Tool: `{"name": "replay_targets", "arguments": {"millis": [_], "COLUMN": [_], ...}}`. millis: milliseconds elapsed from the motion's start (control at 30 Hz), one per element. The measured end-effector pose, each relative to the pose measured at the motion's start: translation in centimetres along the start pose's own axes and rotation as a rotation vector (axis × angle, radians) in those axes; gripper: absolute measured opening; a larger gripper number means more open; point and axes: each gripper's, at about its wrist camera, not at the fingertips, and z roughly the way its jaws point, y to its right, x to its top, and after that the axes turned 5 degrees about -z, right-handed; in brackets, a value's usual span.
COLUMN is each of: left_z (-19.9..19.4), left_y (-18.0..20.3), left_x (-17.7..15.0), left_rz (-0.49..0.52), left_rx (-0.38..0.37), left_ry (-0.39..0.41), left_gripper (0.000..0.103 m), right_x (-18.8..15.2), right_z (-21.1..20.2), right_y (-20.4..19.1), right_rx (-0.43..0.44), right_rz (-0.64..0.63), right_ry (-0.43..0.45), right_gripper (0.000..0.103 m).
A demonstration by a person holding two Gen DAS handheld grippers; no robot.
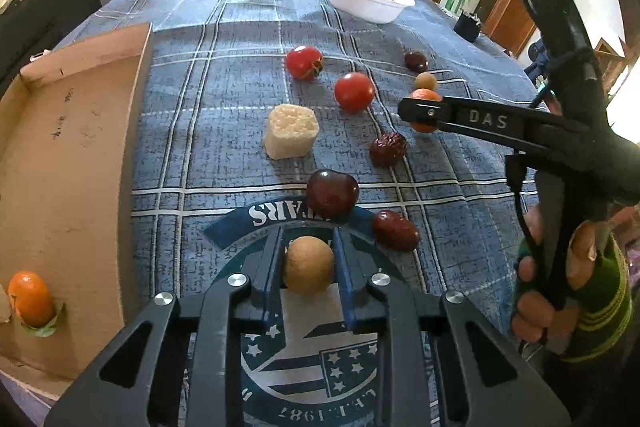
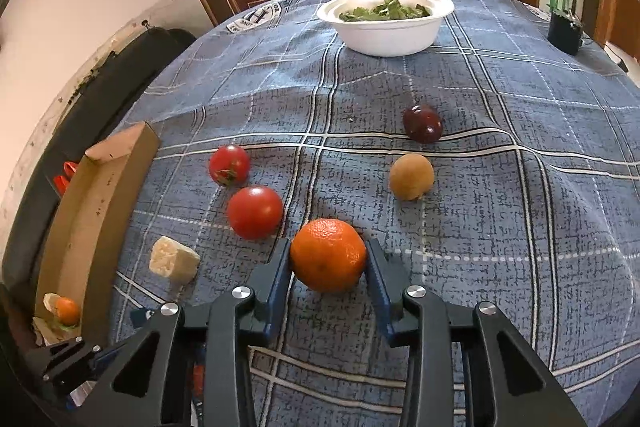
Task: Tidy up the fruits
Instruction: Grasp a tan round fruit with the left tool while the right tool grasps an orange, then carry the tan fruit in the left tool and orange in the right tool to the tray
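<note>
My left gripper (image 1: 308,247) is shut on a round tan fruit (image 1: 309,265) low over the blue plaid cloth (image 1: 224,107). An orange (image 2: 328,255) sits between the blue pads of my right gripper (image 2: 328,253), which press on both its sides; in the left wrist view that right gripper (image 1: 424,113) reaches in from the right over the orange (image 1: 425,95). Two tomatoes (image 1: 304,62) (image 1: 354,91), a dark round fruit (image 1: 332,193), two red dates (image 1: 388,149) (image 1: 396,230), a dark plum (image 2: 422,123) and another tan fruit (image 2: 411,176) lie loose on the cloth.
A cardboard tray (image 1: 80,147) lies along the left with a small orange (image 1: 30,297) on a leaf in its near corner. A pale cube block (image 1: 291,131) stands mid-cloth. A white bowl (image 2: 388,35) of greens and a small black container (image 2: 564,33) stand at the far side.
</note>
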Motion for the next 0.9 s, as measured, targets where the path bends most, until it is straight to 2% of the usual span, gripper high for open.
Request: {"name": "replay_targets", "arguments": {"millis": [267, 467, 900], "left_z": [-2.4, -4.6, -6.9], "left_y": [0.0, 0.0, -1.4], "left_x": [0.5, 1.0, 1.0], "left_rz": [-0.008, -0.008, -0.037], "left_rx": [0.046, 0.081, 0.099], "left_ry": [0.057, 0.115, 0.151], "left_gripper": [0.022, 0.022, 0.022], "right_x": [-0.9, -1.4, -2.4], "right_z": [-4.1, -6.6, -8.8], "right_y": [-0.4, -2.2, -5.7], "right_rx": [0.061, 0.090, 0.032], "right_rz": [0.017, -0.011, -0.106], "right_ry": [0.065, 0.098, 0.120], "right_gripper": [0.037, 0.037, 0.037]}}
